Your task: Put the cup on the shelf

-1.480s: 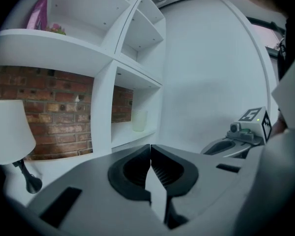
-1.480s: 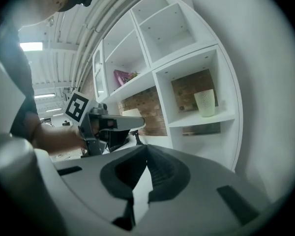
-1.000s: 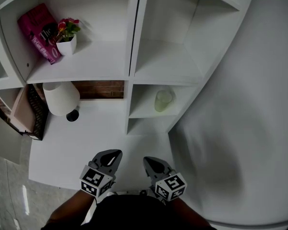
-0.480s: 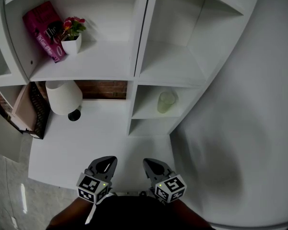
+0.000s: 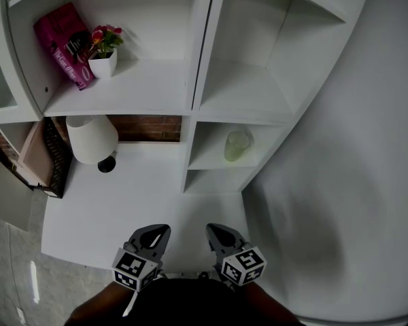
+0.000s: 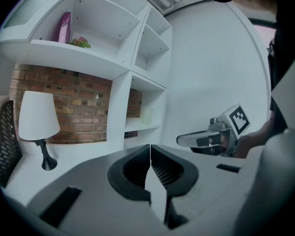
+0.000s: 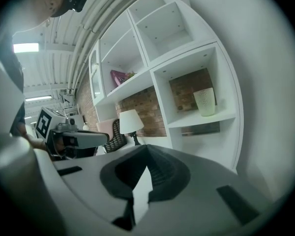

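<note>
White shelf unit [image 5: 217,163] fills the head view, and the pale green cup [image 5: 236,145] stands upright in its small lower right compartment, on the board, apart from the walls as far as I can tell. My left gripper [image 5: 156,231] and right gripper [image 5: 216,231] sit low in that view, close to my body over the near edge of the bench [image 5: 122,202], well apart from the cup. Neither carries anything. Lamp [image 5: 92,138] is on the bench at left. A pink book [image 5: 62,36] and a potted plant [image 5: 103,49] are on the upper left board, not part of the job.

Left gripper view: jaws pressed together, tips meeting, nothing between them. Cup [image 6: 146,116] shows far off in its compartment, upright. Right gripper [image 6: 184,140] is visible off to the side, also empty.

Right gripper view: jaws together here too, empty. Cup [image 7: 204,102] is clear in this one, standing flat on the compartment board with brick showing behind it, not near the front edge. Left gripper [image 7: 101,137] is beside it in frame, closed.

My read: the placing is done. Cup is on the shelf and released, both grippers are clear of it. Nothing left to do that I can see, unless a different compartment was wanted, which the task doesn't say.
</note>
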`<control>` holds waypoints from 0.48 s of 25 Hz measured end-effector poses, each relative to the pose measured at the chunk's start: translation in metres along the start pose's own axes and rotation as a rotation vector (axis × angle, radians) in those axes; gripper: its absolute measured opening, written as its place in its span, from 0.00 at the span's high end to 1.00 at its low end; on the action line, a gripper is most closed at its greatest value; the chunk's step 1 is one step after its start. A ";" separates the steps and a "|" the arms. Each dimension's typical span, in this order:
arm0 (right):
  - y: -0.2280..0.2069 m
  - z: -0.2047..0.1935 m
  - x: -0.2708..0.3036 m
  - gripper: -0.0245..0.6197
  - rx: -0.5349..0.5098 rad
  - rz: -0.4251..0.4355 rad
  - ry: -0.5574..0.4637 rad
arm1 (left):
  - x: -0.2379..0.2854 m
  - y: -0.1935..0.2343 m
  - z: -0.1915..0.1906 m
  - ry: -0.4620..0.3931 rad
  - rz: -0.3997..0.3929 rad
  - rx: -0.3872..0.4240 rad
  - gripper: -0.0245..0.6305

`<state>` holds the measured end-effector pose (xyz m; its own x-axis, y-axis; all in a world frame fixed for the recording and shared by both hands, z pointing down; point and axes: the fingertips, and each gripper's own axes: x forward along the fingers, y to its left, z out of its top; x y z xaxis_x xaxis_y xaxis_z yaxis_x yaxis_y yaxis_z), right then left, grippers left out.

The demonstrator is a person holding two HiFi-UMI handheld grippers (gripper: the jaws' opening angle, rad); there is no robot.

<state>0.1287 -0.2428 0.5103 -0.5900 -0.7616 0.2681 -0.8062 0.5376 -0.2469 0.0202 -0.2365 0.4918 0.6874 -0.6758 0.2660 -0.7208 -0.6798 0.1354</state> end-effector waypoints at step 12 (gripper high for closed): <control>-0.001 0.004 0.002 0.96 -0.009 0.005 -0.015 | 0.003 0.000 0.011 -0.017 -0.007 0.011 0.95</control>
<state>0.1285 -0.2466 0.5075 -0.5930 -0.7644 0.2532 -0.8039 0.5443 -0.2397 0.0234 -0.2421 0.4823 0.6939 -0.6758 0.2487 -0.7150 -0.6877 0.1263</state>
